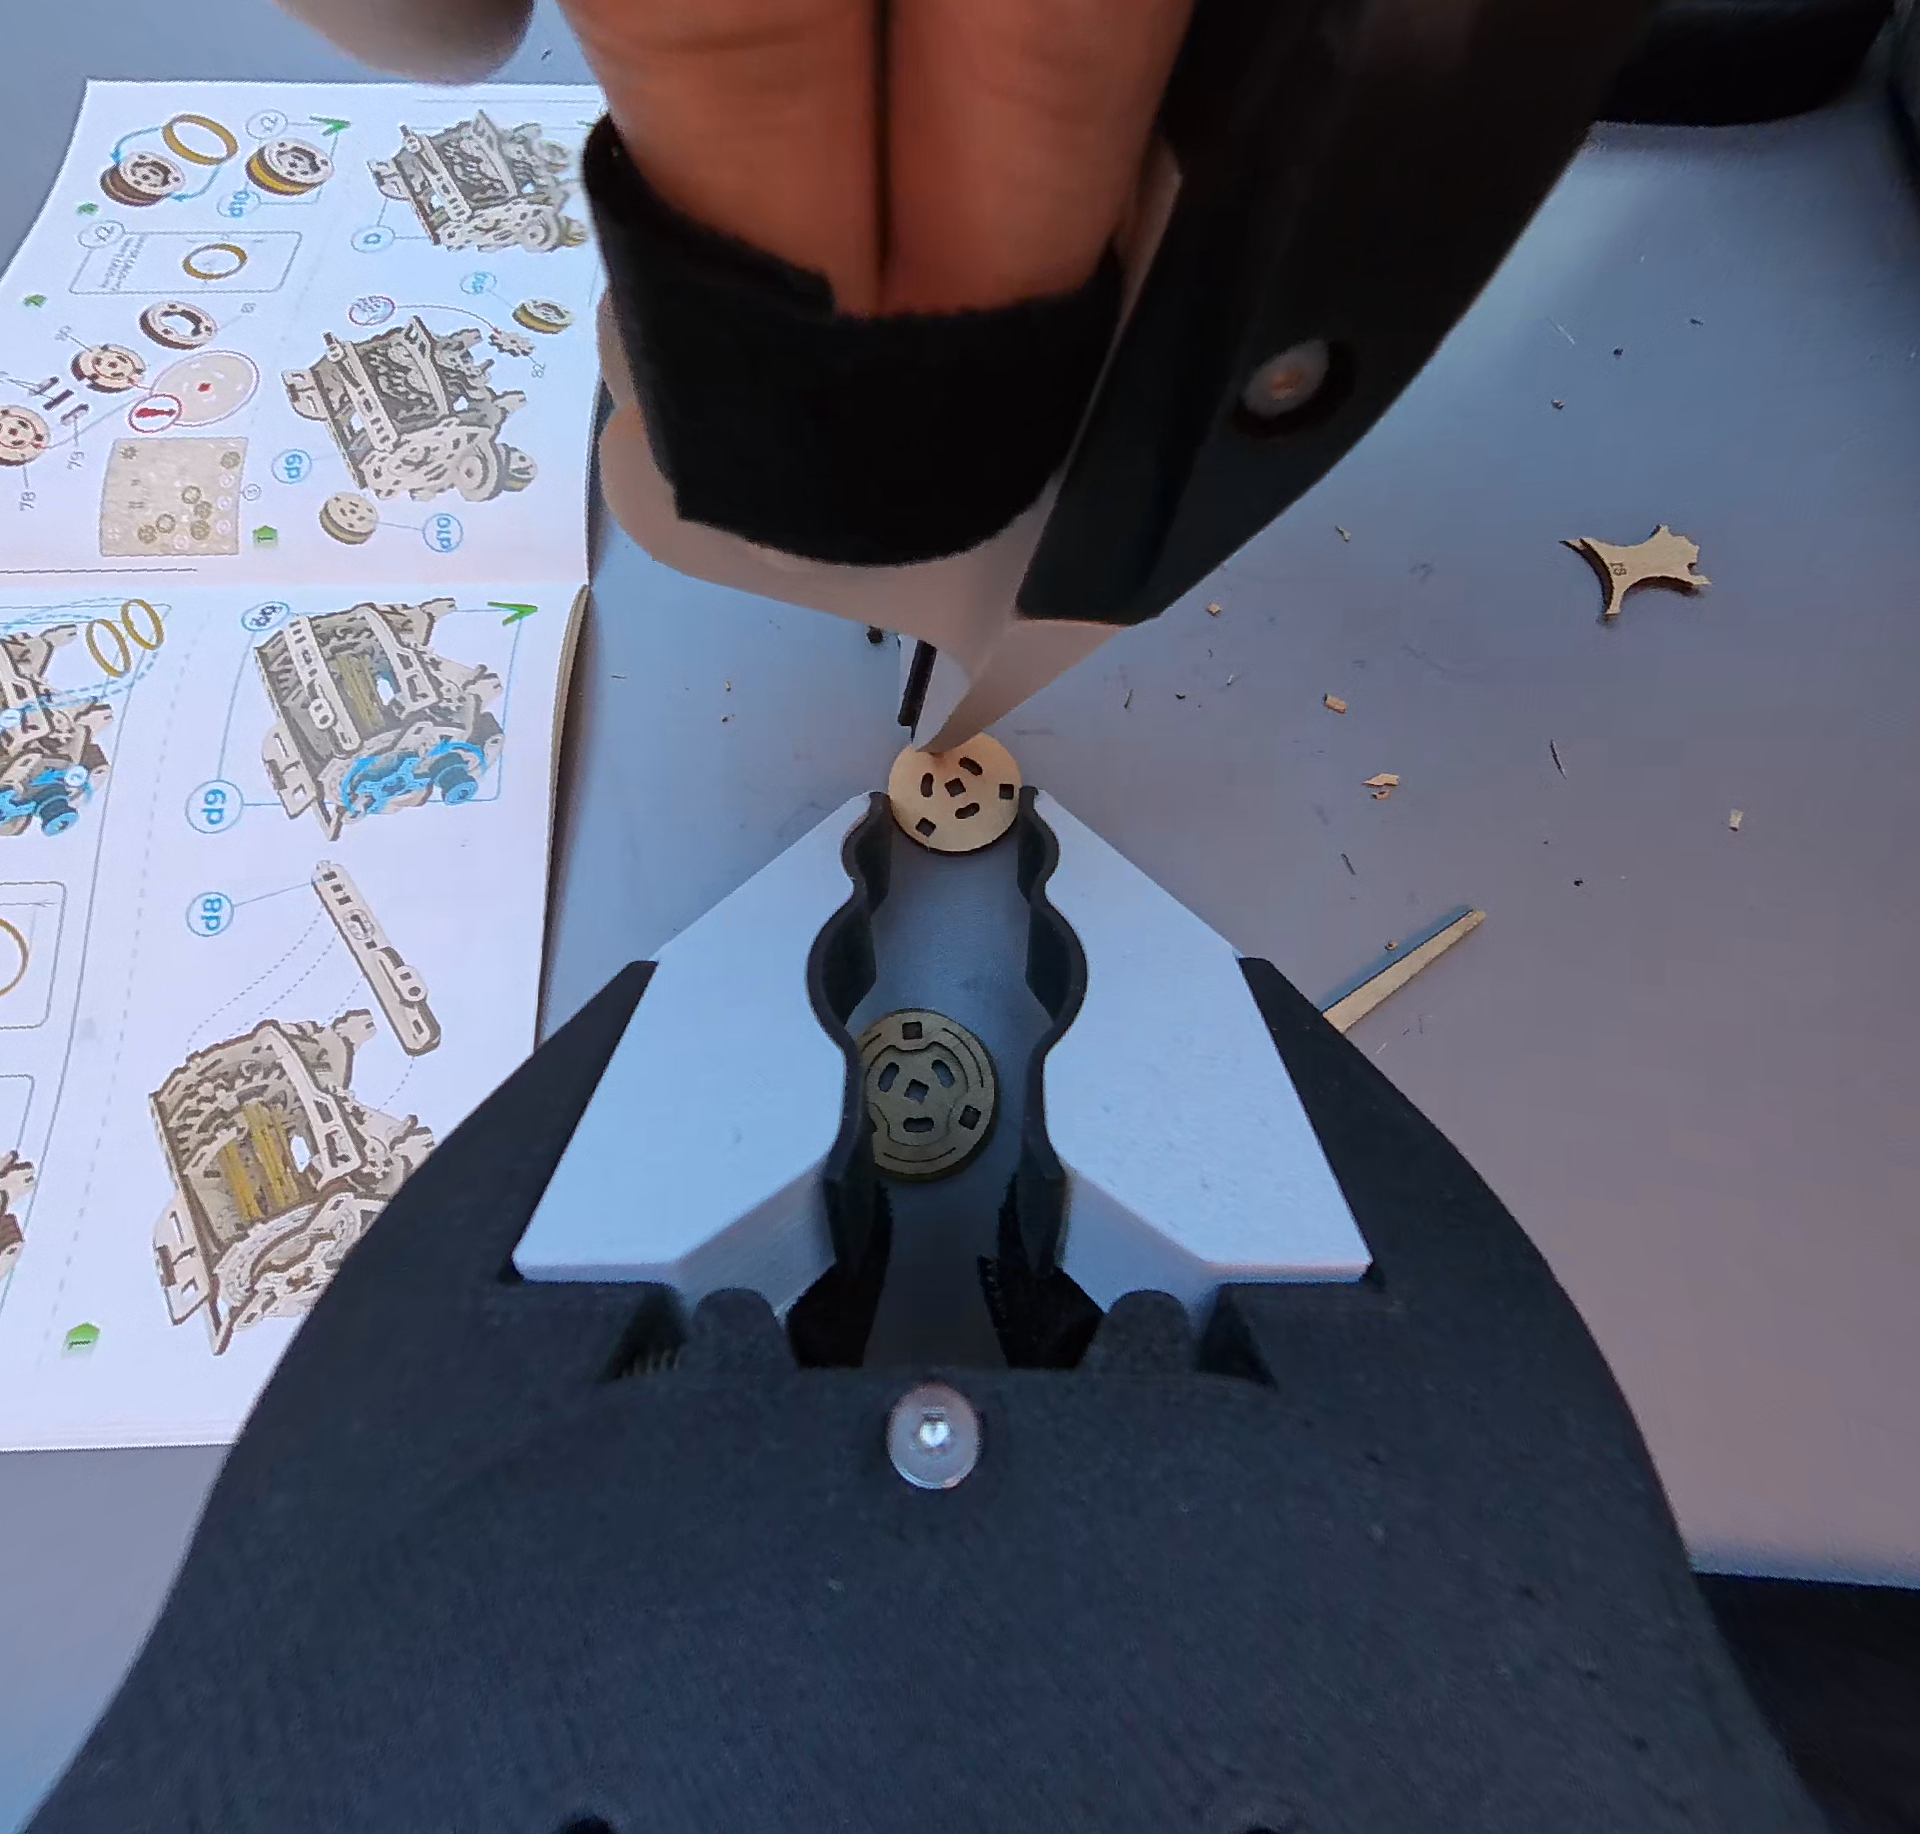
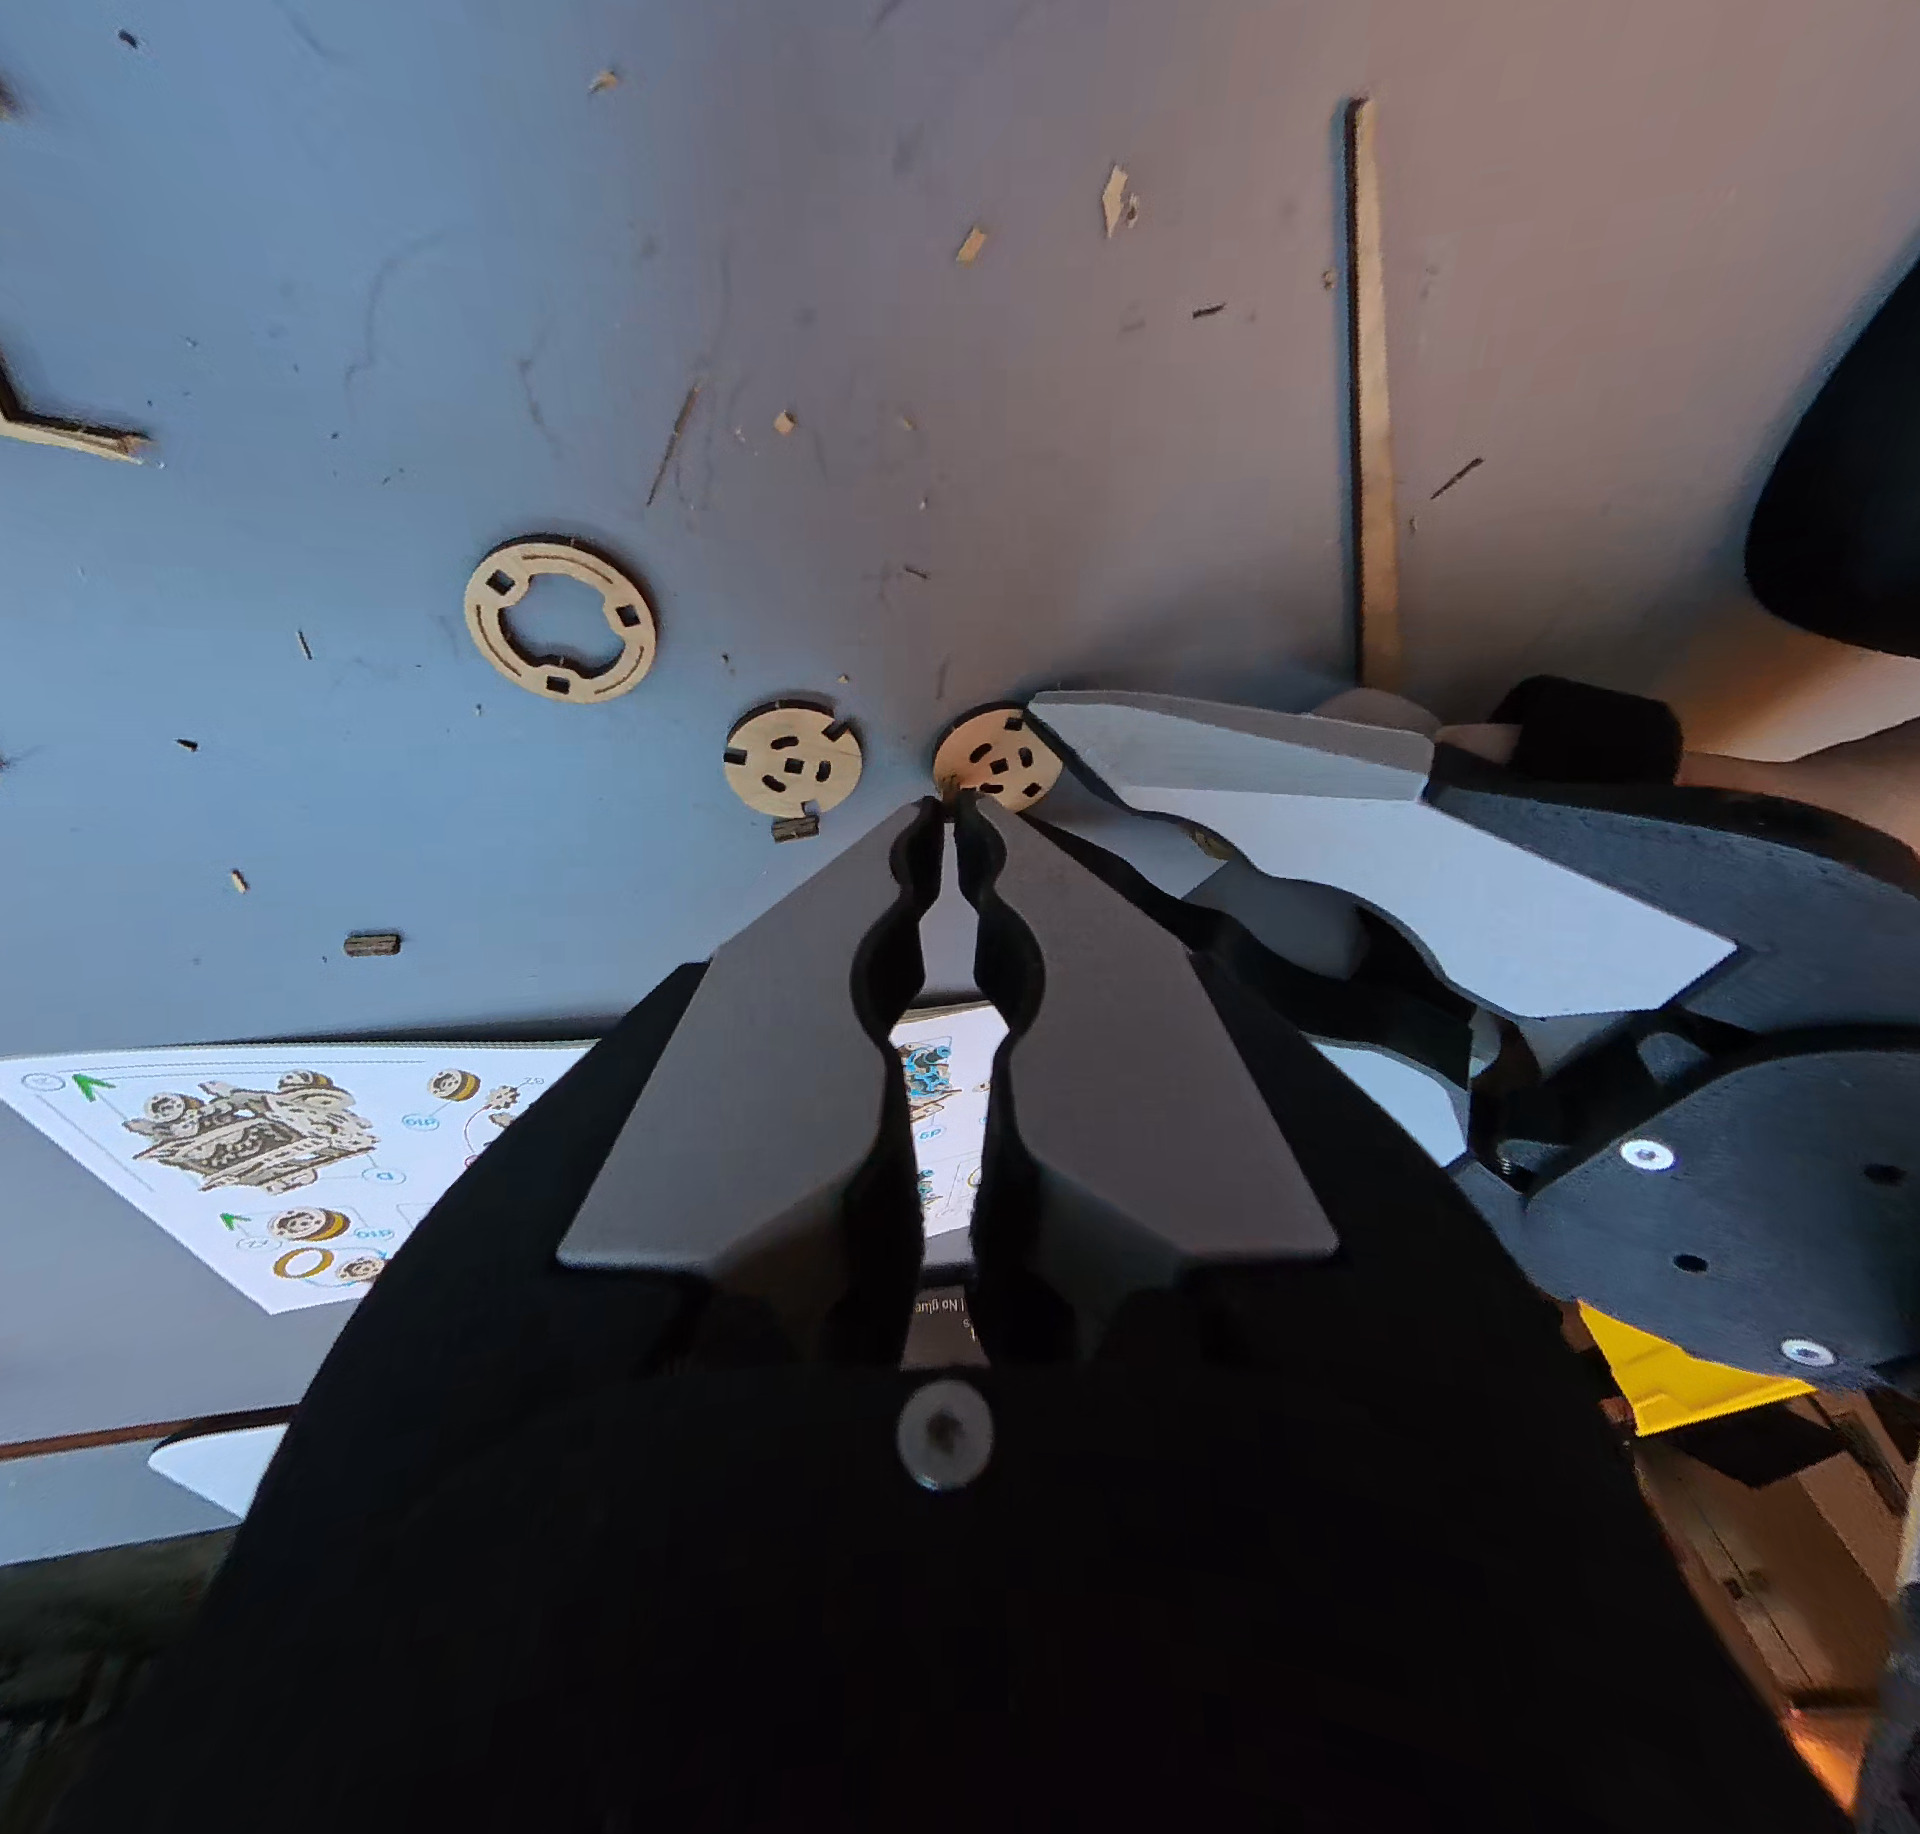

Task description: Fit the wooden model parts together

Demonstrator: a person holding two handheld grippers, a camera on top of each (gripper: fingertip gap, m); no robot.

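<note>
Left gripper (image 1: 951, 797): fingers a modest gap apart, tips bracketing a small pale wooden disc (image 1: 956, 792) that lies flat on the grey surface (image 1: 1558, 1109); whether the tips press its edges cannot be told. A darker patterned disc (image 1: 925, 1096) lies between the fingers, nearer the camera.

Right gripper (image 2: 951, 797): fingers almost closed, only a thin slit at the tips; these sit at the near-left edge of the pale disc, holding nothing that can be made out. In the left wrist view one tip meets the disc's far-left rim.

Left of that disc: a notched wooden disc (image 2: 793, 758), then a wooden ring (image 2: 561, 618).

Instruction sheet (image 1: 260, 641): on the surface, left.

Star-shaped offcut (image 1: 1642, 569), thin wooden strip (image 1: 1403, 969) and splinters: right.
</note>
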